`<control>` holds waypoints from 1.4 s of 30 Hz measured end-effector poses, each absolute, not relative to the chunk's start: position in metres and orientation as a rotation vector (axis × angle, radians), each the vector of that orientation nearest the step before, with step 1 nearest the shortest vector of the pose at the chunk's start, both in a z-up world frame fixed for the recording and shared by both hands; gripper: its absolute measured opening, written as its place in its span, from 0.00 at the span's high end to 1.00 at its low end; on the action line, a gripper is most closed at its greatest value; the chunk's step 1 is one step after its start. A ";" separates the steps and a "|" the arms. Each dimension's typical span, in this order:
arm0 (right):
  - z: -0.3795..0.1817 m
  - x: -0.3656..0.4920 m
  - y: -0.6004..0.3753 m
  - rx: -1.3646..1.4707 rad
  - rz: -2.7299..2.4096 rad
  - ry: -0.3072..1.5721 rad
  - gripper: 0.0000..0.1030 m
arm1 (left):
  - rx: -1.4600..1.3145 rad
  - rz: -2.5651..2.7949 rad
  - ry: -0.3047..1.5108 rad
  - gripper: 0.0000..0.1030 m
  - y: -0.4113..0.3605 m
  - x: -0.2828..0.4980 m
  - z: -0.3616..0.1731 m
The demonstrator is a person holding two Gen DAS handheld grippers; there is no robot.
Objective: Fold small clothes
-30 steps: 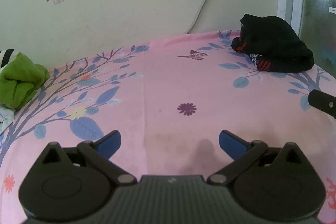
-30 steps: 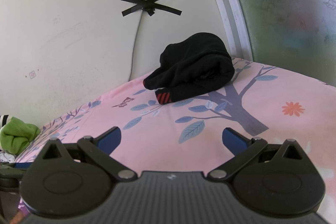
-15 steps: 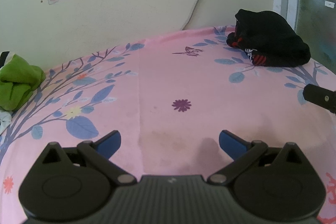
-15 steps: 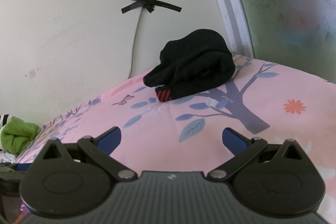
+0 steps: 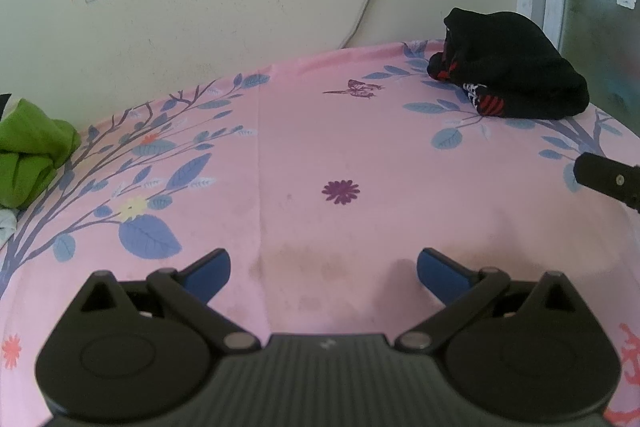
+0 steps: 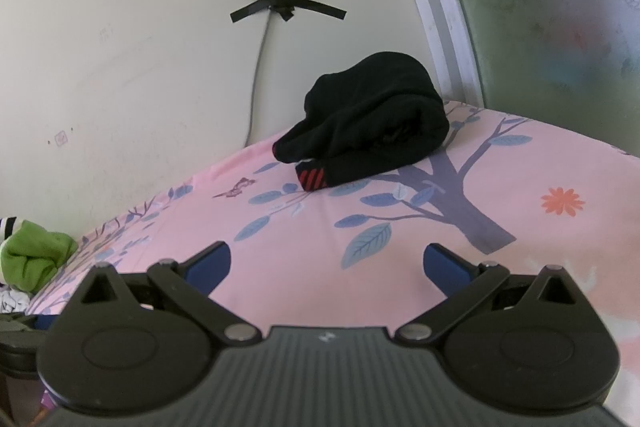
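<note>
Left gripper (image 5: 322,273): jaws wide apart, empty, over the pink sheet (image 5: 320,147). Right gripper (image 6: 326,263): likewise. Black garment (image 6: 368,123): bundled (folded, by the look) at the far corner by the window. Green garment (image 5: 32,151): crumpled at the left edge, seemingly unfolded.

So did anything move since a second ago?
Hardly. Both grippers only drifted a little; the left gripper and right gripper stayed open and empty. The black clothes and green clothes lie untouched on the pink sheet.
</note>
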State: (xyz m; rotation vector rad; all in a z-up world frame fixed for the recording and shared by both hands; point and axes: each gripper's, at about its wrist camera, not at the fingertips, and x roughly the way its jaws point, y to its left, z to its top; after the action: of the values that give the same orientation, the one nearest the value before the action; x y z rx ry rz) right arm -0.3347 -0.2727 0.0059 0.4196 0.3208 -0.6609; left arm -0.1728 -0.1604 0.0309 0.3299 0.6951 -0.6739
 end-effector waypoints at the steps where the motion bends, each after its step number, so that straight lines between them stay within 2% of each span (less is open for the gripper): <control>1: 0.006 -0.335 -0.273 0.419 -0.661 0.320 0.05 | 0.331 -0.673 0.695 0.00 -0.161 -0.173 0.031; 42: 0.006 -0.335 -0.272 0.422 -0.665 0.319 0.05 | 0.341 -0.677 0.684 0.00 -0.160 -0.176 0.031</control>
State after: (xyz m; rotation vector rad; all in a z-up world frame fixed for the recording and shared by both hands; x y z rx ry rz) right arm -0.3346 -0.2723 0.0060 0.4216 0.3188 -0.6646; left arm -0.1762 -0.1599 0.0315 0.3410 0.6840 -0.6766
